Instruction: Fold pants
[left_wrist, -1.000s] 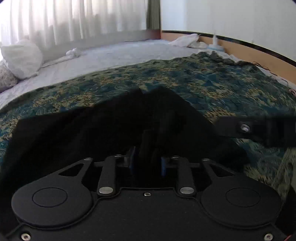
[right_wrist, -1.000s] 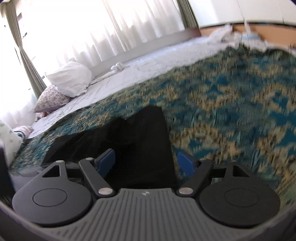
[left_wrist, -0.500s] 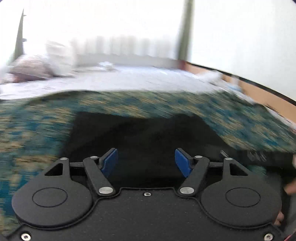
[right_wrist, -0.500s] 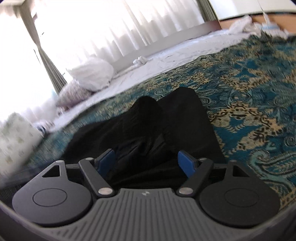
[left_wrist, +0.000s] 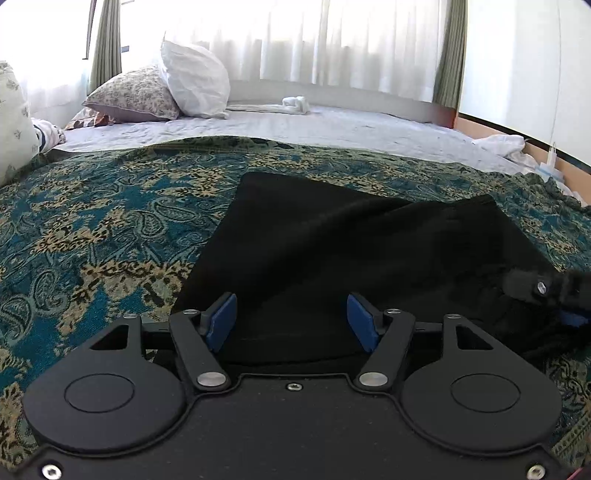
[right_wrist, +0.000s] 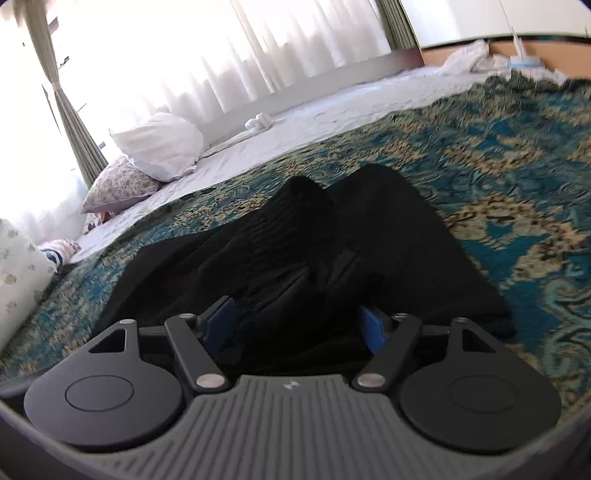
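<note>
Both tongs stand open above the black pants (left_wrist: 332, 251): left tongs (left_wrist: 291, 321) have just released them, right tongs (right_wrist: 295, 325) have been narrowing, unclamped. Pants lie on the patterned bedspread (left_wrist: 92, 229).

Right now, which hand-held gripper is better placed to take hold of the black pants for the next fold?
Probably the right hand-held gripper: its jaws have just been closing, with bunched fabric of the black pants between its pads. The left hand-held gripper is open over flat cloth near the edge.
</note>
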